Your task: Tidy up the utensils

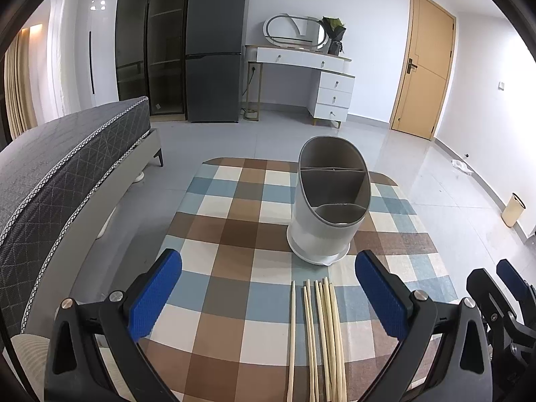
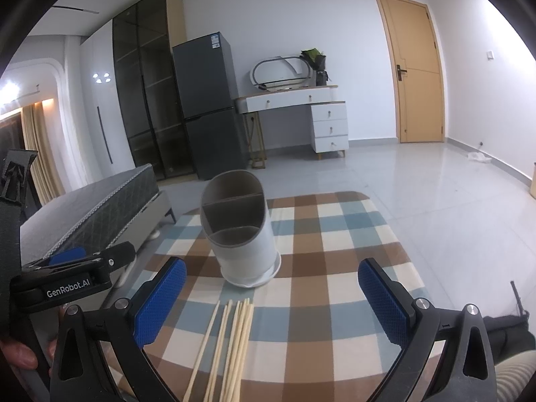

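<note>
- Left gripper [image 1: 268, 296]: jaws spread wide, holding nothing, above the checked cloth on the bench [image 1: 234, 224].
- Right gripper [image 2: 272, 296]: jaws likewise wide apart and empty; also seen at the lower right edge of the left wrist view.
- Chopsticks [image 1: 318, 338]: loose bundle lying flat on the cloth, lower centre of both views, between the blue pads [image 1: 155, 298].
- Utensil holder [image 1: 330, 201]: upright, centre of frame, just beyond the chopstick tips; its visible compartments look empty.
- Bed [image 1: 67, 167] at left.
</note>
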